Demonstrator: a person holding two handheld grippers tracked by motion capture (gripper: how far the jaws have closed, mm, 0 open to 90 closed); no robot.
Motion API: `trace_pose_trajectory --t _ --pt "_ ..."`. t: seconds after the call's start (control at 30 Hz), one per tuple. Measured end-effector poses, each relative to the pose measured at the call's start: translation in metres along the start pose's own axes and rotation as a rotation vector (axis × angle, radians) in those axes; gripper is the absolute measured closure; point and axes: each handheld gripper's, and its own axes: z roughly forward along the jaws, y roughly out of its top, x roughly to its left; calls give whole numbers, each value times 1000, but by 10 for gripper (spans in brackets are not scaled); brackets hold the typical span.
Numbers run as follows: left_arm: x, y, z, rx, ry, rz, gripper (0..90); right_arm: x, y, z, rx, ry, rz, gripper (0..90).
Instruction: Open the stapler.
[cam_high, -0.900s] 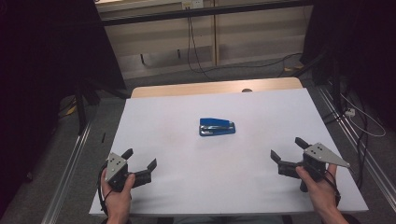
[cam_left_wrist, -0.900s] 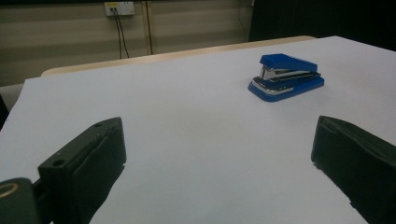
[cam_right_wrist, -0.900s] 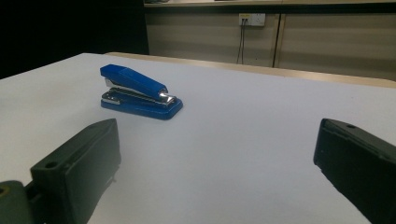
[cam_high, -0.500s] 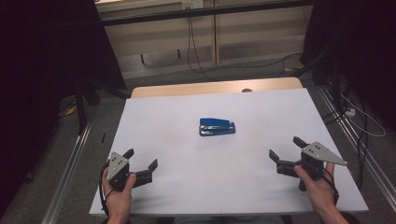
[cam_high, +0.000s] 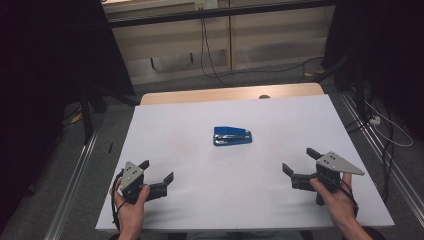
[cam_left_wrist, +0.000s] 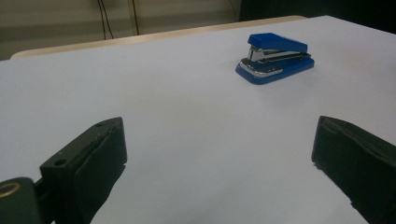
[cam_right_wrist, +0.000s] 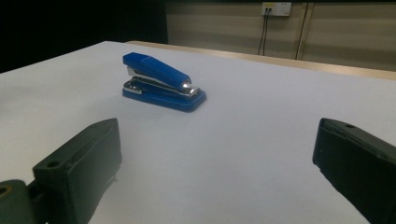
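A blue stapler (cam_high: 232, 136) lies flat near the middle of a white-covered table (cam_high: 190, 120), well ahead of both grippers and between their lines of reach. The left gripper (cam_high: 156, 173) sits at the near left corner, jaws spread wide with nothing between them; the stapler lies ahead of its fingers and off to their right. The right gripper (cam_high: 303, 162) mirrors it at the near right, jaws likewise spread and empty, the stapler ahead and to their left. Compared with a moment ago, both hands have barely shifted, so no approach seems under way yet; the stapler remains untouched.
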Motion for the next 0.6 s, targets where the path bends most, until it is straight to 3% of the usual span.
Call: trace_pose_trajectory --t 0.13,0.17,0.37,0.47,0.6 --pt "-2 1 7 38 -7 10 49 1 1 3 4 -15 -39 13" --pt "-2 2 11 58 -27 26 48 1 1 3 8 -15 -42 12" --pt "-3 7 17 61 -30 36 58 0 3 9 11 -5 -32 11" --pt "-5 13 24 51 -22 62 65 3 4 13 15 12 -26 9" --pt "-7 15 31 36 -40 37 56 9 6 18 25 31 -41 9"
